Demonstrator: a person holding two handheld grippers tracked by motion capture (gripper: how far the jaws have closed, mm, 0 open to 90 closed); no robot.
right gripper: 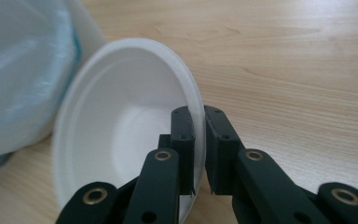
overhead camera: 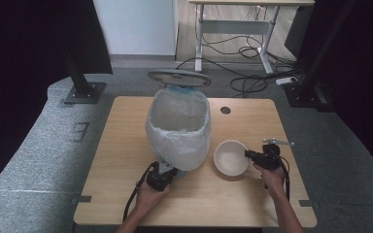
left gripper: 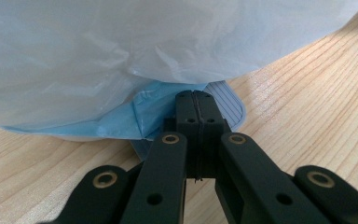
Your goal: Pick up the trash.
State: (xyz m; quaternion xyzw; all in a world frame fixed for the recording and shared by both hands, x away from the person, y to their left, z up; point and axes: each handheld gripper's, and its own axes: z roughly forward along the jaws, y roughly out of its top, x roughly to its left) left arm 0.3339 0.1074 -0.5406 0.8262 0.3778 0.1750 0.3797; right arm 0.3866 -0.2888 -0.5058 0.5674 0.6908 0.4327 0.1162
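Bowl point(right gripper: 121, 140) rim sits pinched in right tongs point(right gripper: 199, 114); left tongs point(left gripper: 196, 95), closed, meet the bag-hidden bin's pedal point(left gripper: 228, 105).

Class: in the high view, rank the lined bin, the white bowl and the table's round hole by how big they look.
1. Lined bin
2. White bowl
3. Round hole, clearly the smallest.
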